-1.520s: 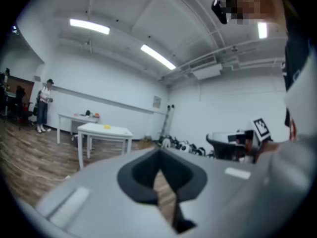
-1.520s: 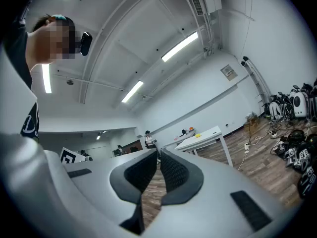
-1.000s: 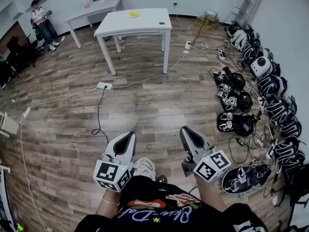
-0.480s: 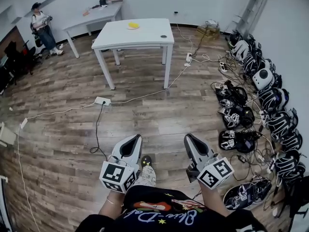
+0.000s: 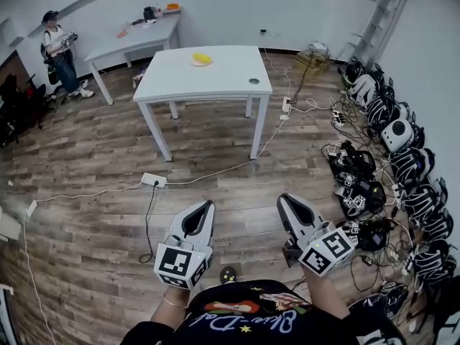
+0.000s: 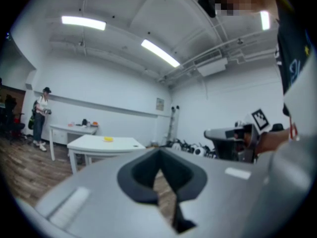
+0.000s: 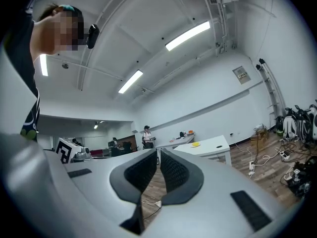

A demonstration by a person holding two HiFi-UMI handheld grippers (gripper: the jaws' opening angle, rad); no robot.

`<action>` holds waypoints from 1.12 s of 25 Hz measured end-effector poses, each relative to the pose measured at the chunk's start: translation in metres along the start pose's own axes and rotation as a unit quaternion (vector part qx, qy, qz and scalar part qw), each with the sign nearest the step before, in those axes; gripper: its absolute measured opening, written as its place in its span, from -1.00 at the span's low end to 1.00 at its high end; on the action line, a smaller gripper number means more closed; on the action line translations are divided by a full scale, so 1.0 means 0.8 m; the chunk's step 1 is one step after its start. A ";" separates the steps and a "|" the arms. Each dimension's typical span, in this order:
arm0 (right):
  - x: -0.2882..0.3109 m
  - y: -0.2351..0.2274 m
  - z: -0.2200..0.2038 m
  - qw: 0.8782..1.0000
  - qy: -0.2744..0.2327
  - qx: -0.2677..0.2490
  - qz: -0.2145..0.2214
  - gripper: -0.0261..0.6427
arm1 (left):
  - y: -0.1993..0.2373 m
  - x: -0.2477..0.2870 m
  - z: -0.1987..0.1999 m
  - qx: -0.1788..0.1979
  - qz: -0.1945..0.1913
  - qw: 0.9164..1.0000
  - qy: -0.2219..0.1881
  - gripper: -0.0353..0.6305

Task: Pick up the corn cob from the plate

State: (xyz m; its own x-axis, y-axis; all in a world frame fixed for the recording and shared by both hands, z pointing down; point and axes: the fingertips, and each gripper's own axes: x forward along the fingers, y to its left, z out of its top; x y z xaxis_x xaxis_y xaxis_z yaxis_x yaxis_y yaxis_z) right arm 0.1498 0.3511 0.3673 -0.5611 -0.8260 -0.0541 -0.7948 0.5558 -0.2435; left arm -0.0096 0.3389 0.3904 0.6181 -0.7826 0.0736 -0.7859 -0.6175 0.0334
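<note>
The corn cob (image 5: 201, 59) shows as a small yellow shape on a plate at the far side of the white table (image 5: 215, 85), well ahead of me. It also appears tiny in the left gripper view, corn cob (image 6: 108, 139), and in the right gripper view, corn cob (image 7: 196, 144). My left gripper (image 5: 203, 208) and right gripper (image 5: 285, 200) are held level above the wooden floor, side by side, both far short of the table. In each gripper view the jaws meet at the tips, left gripper (image 6: 159, 155) and right gripper (image 7: 159, 152), with nothing between them.
A small dark object (image 5: 253, 81) lies on the table's right side. A power strip (image 5: 154, 180) and cables cross the floor before the table. Helmets and headsets (image 5: 388, 157) line the right wall. A second table (image 5: 136, 34) and a person (image 5: 57, 49) stand at the back left.
The white table has come closer and lower in the head view as I walk toward it. Both grippers have travelled forward with me, jaws unchanged.
</note>
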 end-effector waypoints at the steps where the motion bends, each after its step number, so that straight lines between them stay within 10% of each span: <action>1: 0.015 -0.008 -0.003 1.000 0.001 0.000 -0.003 -0.83 | 0.012 0.010 -0.002 0.000 -0.001 1.000 0.000 -0.90; 11: 0.182 -0.138 -0.025 0.998 0.051 0.015 -0.019 -0.83 | 0.130 0.158 -0.021 -0.036 0.003 0.999 0.019 -0.90; 20: 0.404 -0.302 0.020 0.999 0.031 0.041 0.015 -0.83 | 0.275 0.371 0.026 0.022 0.024 0.999 0.011 -0.90; 28: 0.559 -0.392 0.036 0.995 0.056 0.053 0.065 -0.83 | 0.385 0.520 0.047 -0.032 0.055 0.998 0.015 -0.90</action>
State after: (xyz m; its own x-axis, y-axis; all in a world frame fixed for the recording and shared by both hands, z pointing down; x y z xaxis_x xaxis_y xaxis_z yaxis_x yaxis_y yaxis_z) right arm 0.1547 -0.1957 0.3919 -0.6841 -0.7292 0.0149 -0.6887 0.6391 -0.3423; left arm 0.0062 -0.1795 0.3936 0.5284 -0.8419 0.1094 -0.8488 -0.5215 0.0866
